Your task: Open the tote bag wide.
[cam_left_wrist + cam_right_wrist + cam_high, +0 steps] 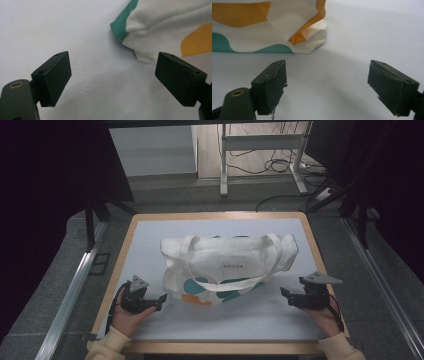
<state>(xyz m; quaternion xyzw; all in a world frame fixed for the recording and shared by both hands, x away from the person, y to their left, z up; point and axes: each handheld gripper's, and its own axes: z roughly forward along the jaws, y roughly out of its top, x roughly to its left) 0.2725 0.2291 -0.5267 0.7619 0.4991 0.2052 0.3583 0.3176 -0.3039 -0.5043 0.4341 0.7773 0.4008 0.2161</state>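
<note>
Tote bag (pixel 227 267) between both open tools

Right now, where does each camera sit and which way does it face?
High view: fixed above the person's side, looking forward and down on the table; tote bag lies mid-table, the left tool and right tool come in from below, with hands and sleeves.
Left gripper view: rides on the left tool, looking along its open jaws at a green-edged bag corner.
Right gripper view: rides on the right tool, jaws open, facing an orange-trimmed bag corner.
Shared: bag and white tabletop appear in all three.
</note>
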